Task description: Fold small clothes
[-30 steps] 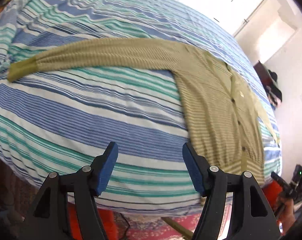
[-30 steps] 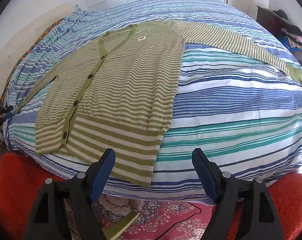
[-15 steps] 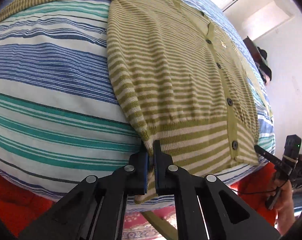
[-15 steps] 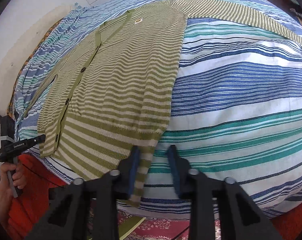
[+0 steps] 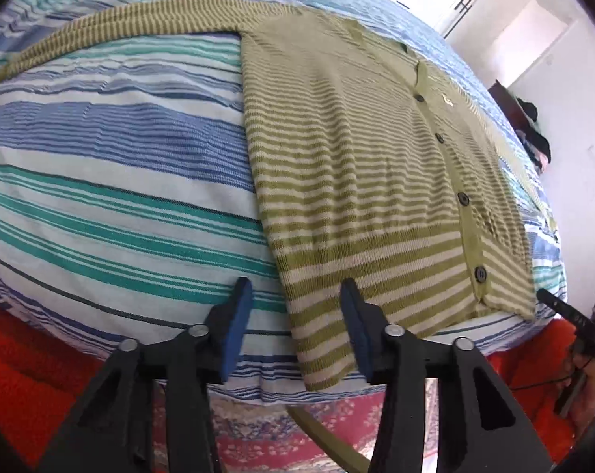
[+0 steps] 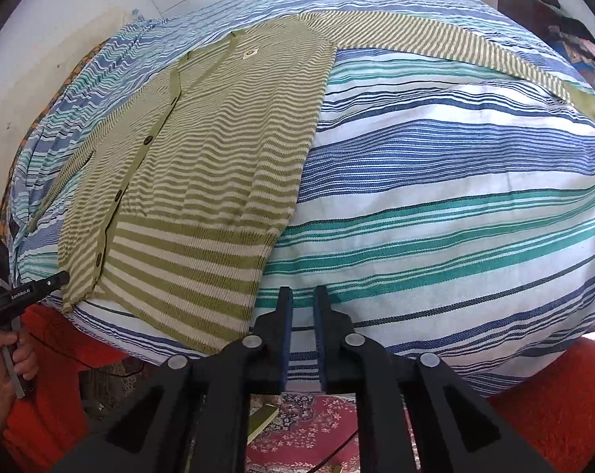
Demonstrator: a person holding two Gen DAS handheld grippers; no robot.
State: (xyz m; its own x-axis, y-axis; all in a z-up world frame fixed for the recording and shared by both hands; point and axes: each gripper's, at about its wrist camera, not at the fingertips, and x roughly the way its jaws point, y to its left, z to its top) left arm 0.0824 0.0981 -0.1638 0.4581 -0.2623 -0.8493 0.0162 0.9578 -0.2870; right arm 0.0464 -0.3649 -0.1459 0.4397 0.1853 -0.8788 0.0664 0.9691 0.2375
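An olive-and-cream striped cardigan [image 5: 360, 165] lies flat and buttoned on the bed, sleeves spread out to both sides. Its hem hangs over the near bed edge. My left gripper [image 5: 295, 327] is open, its blue pads on either side of the hem's left corner, not gripping it. In the right wrist view the cardigan [image 6: 214, 165] lies to the left. My right gripper [image 6: 302, 319] is nearly shut with a narrow gap and holds nothing, just right of the hem's right corner, over the bedsheet.
The bed has a blue, teal and white striped sheet [image 6: 455, 205]. Red fabric [image 5: 33, 358] and a patterned rug [image 6: 313, 429] lie below the bed edge. A dark cabinet with clothes [image 6: 553, 12] stands at the far right.
My left gripper was shut on the hem's left corner; it has let go, opened and pulled back. My right gripper has closed further and slid right off the hem's right corner.
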